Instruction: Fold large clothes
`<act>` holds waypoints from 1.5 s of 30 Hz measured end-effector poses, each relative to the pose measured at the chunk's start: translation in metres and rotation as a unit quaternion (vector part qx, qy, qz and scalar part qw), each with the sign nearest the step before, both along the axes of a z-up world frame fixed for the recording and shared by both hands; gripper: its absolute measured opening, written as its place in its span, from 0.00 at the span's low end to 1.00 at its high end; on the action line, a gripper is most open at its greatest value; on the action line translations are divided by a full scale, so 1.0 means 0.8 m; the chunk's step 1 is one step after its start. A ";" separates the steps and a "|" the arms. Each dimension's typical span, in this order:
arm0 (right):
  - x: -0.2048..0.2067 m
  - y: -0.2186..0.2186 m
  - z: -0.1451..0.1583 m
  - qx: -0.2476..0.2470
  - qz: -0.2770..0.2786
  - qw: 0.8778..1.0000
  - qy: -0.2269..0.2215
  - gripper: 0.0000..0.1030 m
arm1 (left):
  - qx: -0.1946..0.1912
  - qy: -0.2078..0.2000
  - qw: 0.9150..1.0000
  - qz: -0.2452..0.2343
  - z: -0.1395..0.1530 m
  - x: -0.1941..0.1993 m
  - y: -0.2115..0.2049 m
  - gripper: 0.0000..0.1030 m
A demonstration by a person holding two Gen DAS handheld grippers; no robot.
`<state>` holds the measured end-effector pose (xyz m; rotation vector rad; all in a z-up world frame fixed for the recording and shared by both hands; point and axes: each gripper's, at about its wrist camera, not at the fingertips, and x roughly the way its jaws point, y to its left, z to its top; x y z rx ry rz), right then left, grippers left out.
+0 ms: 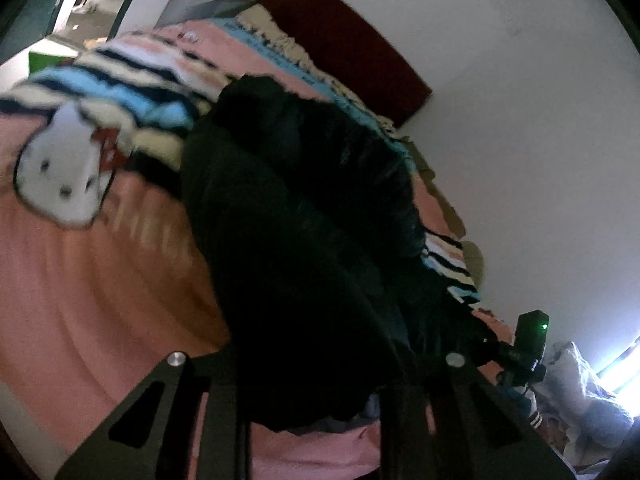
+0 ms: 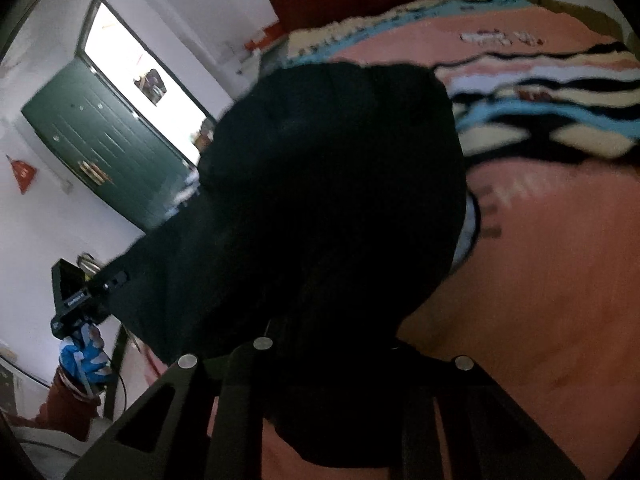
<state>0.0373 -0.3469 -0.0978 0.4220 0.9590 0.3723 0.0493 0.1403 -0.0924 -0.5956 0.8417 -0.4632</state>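
Both wrist views blurred. Large black garment (image 1: 304, 216), matte and soft, bunched in heavy folds, fills centre of frame, draped from bed (image 1: 100, 300) up to both tools. Left hand-held gripper (image 1: 316, 420) pinching the dark fabric at lower centre, jaws nearly together. Right hand-held gripper (image 2: 332, 412) likewise clamped on cloth, lower centre. Bed cover pink, smooth, cartoon cat print (image 1: 64, 176) at left. Fuzzy striped blanket (image 2: 540, 112) upper right. Blue-gloved hand (image 2: 86, 360) lower left. Green panelled door (image 2: 104, 148) at left.
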 end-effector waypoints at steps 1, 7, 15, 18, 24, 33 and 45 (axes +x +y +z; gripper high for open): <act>0.004 -0.003 0.009 0.007 -0.003 1.000 -0.009 0.18 | -0.001 -0.006 1.000 -0.001 0.010 0.004 0.000 0.18; 0.039 -0.039 0.054 0.064 -0.031 0.996 -0.050 0.18 | -0.042 -0.036 0.998 -0.007 0.064 0.041 0.004 0.18; 0.109 -0.054 0.084 0.100 -0.052 0.991 -0.074 0.18 | -0.049 -0.051 0.997 0.011 0.114 0.129 0.004 0.18; 0.143 -0.059 0.090 0.104 -0.066 0.989 -0.077 0.17 | -0.042 -0.053 0.998 0.016 0.130 0.172 -0.004 0.19; 0.214 -0.073 0.078 0.125 -0.115 0.984 -0.059 0.19 | -0.038 -0.024 0.998 0.047 0.129 0.283 -0.013 0.22; 0.355 -0.079 0.031 0.137 -0.180 0.974 -0.007 0.19 | -0.013 0.039 0.997 0.066 0.070 0.457 -0.043 0.27; 0.478 -0.074 -0.034 0.107 -0.210 0.972 0.025 0.25 | -0.048 0.098 0.992 0.061 -0.043 0.569 -0.052 0.35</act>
